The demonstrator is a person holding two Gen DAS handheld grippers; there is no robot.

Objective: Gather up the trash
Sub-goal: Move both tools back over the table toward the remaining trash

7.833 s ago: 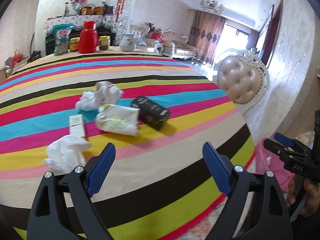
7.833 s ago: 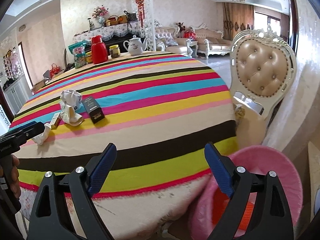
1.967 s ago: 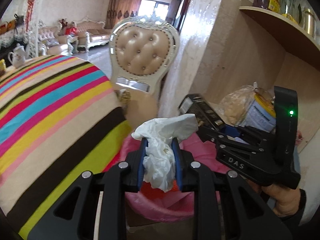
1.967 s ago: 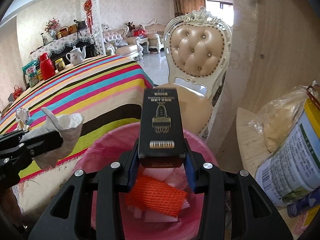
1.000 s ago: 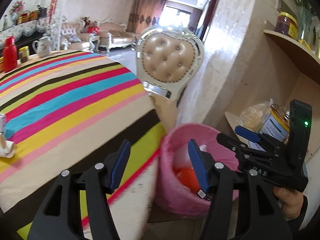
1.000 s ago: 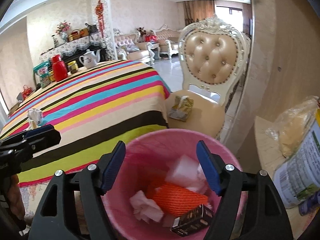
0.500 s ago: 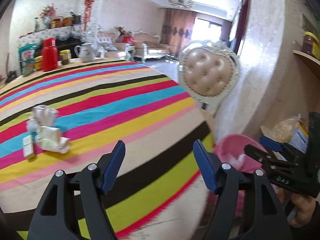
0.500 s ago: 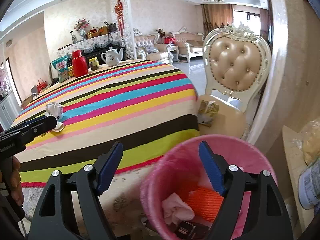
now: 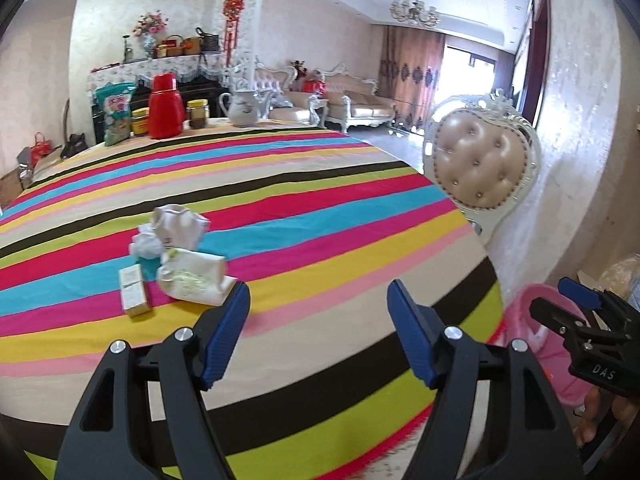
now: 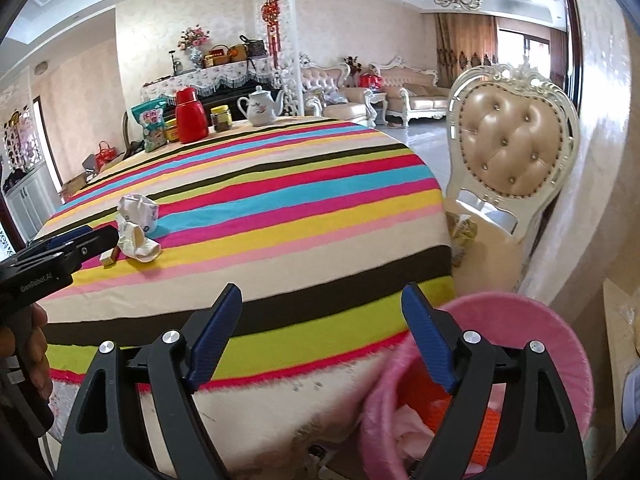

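Left gripper (image 9: 318, 330): jaws wide apart, nothing between them; it hangs over the near edge of the table (image 9: 340, 200), aimed at the trash pile.
Right gripper (image 10: 322, 336): jaws also spread and empty; it sits off the table's near edge, partly over the bin (image 10: 560, 320).
Trash left: four pieces bunched on the cyan and pink stripes, on the table's left side. A crumpled cup (image 9: 180, 226) lies farthest in, a tissue wad (image 9: 146, 246) touching it, a wrapper (image 9: 192, 276) nearer, and a small box (image 9: 134, 290) just left of the wrapper.
Bin: pink, on the floor beside the table's near right edge, between table and chair (image 10: 516, 152); orange netting and pale scraps already lie inside.
Progress: partway by my reading, with the pile not yet cleared.
Risk, pile: the pieces touch, so closing on the wrapper may drag or knock the box or the cup aside.
Risk, grip: the wrapper looks limp and flat; a shallow pinch could slip off it.
Risk, carry: light paper may drop short of the bin, onto the floor.
Keep clear: the flask (image 9: 166, 106), jars and teapot (image 9: 244, 110) at the table's far edge are not trash.
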